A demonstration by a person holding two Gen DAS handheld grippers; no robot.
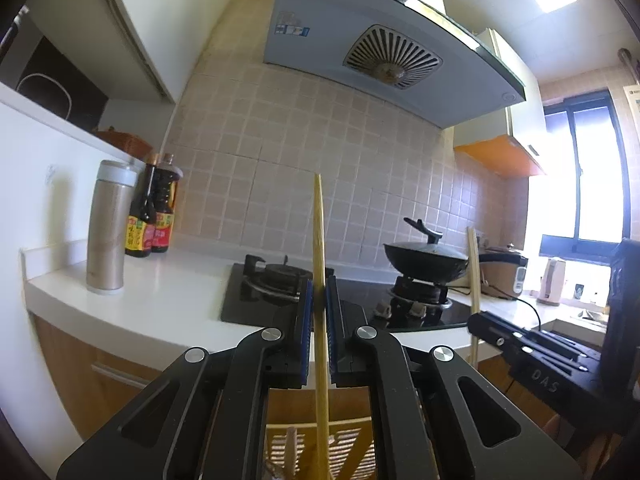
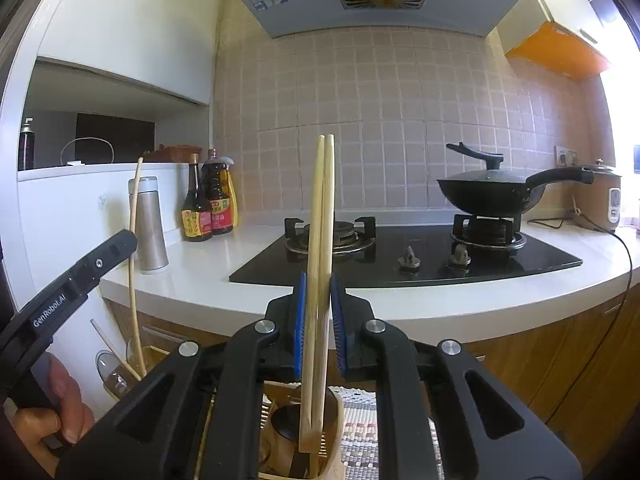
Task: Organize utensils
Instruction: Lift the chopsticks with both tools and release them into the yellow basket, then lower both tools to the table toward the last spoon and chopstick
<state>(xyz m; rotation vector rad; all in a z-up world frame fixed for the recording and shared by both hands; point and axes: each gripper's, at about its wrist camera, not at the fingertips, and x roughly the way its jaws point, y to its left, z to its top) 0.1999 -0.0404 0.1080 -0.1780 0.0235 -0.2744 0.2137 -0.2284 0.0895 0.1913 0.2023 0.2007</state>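
My left gripper (image 1: pixel 319 296) is shut on a single wooden chopstick (image 1: pixel 319 232) and holds it upright above a slatted wooden holder (image 1: pixel 352 446). My right gripper (image 2: pixel 319 294) is shut on a pair of wooden chopsticks (image 2: pixel 322 208), also upright, with their lower ends inside a wooden utensil holder (image 2: pixel 334 436). The right gripper (image 1: pixel 480 320) with its chopsticks (image 1: pixel 473 272) shows at the right of the left wrist view. The left gripper (image 2: pixel 124 242) with its chopstick (image 2: pixel 134 216) shows at the left of the right wrist view.
A white counter (image 2: pixel 208 276) carries a black gas hob (image 2: pixel 400 256), a wok with lid (image 2: pixel 488 192), sauce bottles (image 2: pixel 208 200), a steel flask (image 2: pixel 150 224) and a rice cooker (image 2: pixel 600 196). A range hood (image 1: pixel 360 40) hangs above. A glass jar (image 2: pixel 116 376) holds another utensil.
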